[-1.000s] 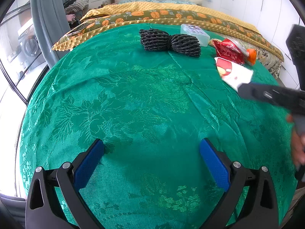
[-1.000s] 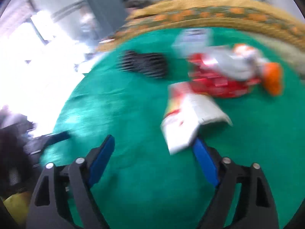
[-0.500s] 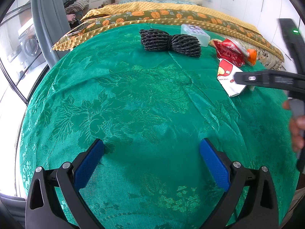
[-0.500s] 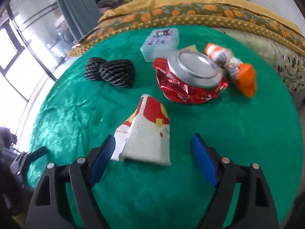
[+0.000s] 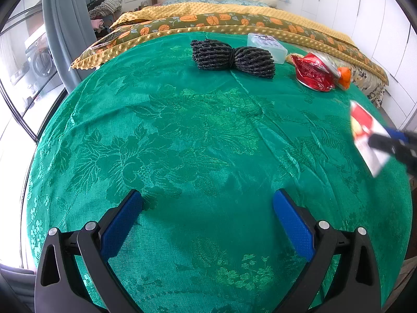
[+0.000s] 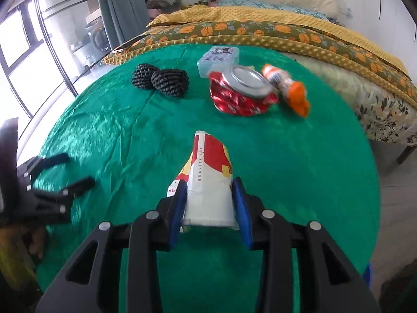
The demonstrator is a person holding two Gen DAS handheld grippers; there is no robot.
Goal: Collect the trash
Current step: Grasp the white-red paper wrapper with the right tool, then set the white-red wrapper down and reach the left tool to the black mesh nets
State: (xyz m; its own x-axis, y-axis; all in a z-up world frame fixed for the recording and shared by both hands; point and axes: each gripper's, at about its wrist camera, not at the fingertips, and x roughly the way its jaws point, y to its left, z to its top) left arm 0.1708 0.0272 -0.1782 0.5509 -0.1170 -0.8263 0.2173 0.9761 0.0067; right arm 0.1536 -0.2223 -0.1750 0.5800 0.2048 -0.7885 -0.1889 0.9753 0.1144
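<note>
My right gripper (image 6: 209, 203) is shut on a flattened white, red and yellow paper cup (image 6: 208, 180) and holds it above the green tablecloth (image 6: 117, 130). The cup also shows at the right edge of the left wrist view (image 5: 365, 135), in the right gripper (image 5: 385, 143). My left gripper (image 5: 207, 206) is open and empty over the near part of the cloth. Farther back lie a crushed red can (image 6: 241, 91), a black foam net (image 6: 161, 79), a clear plastic box (image 6: 219, 57) and an orange-capped tube (image 6: 289, 88).
A bed with a yellow and orange-patterned blanket (image 5: 234, 18) stands behind the table. A grey curtain (image 5: 67, 26) and windows are at the left. The table's right edge drops to the floor (image 6: 396, 195).
My right gripper has closed on the paper cup, lifted it off the cloth and pulled it back toward the near right. The left gripper has not moved.
</note>
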